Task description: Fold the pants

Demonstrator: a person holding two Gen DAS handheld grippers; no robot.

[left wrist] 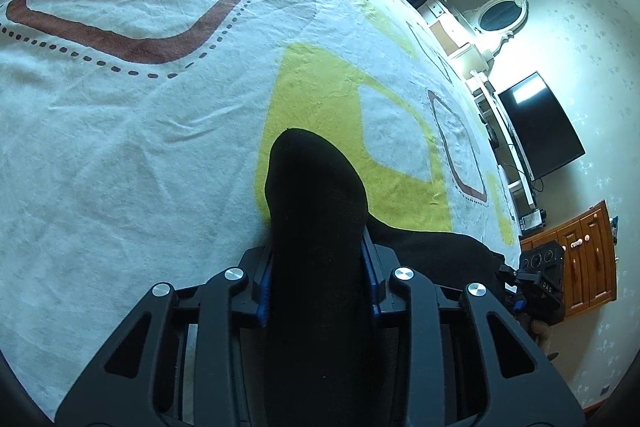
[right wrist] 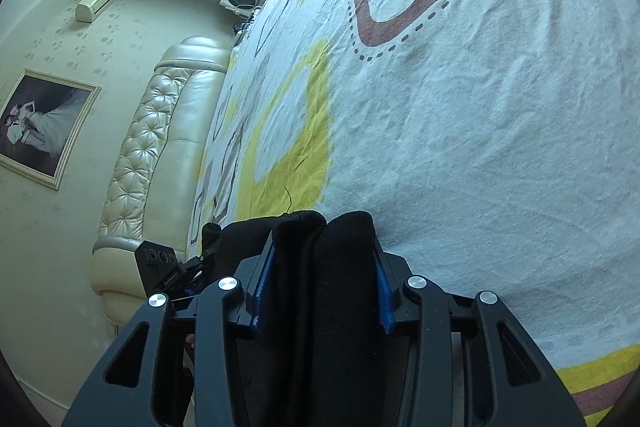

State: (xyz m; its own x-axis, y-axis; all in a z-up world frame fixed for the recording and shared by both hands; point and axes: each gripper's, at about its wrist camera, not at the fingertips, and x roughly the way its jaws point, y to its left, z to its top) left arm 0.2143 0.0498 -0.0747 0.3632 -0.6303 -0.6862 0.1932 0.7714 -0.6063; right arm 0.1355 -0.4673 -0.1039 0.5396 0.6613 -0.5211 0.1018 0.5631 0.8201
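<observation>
The black pants [left wrist: 312, 187] bulge out between the blue pads of my left gripper [left wrist: 318, 267], which is shut on a thick fold of the cloth. More black cloth trails right toward my right gripper [left wrist: 540, 279] at the bed's edge. In the right wrist view, my right gripper [right wrist: 322, 267] is shut on a doubled-up bunch of the pants [right wrist: 320, 231], just above the sheet. The left gripper [right wrist: 168, 267] shows at the left, with black cloth running to it. The rest of the pants is hidden under the grippers.
The bed is covered by a white sheet [left wrist: 160, 147] with yellow and brown shapes. A padded cream headboard [right wrist: 160, 147] stands at one end. A dark TV [left wrist: 536, 127] and a wooden cabinet [left wrist: 580, 259] line the wall beyond the other side.
</observation>
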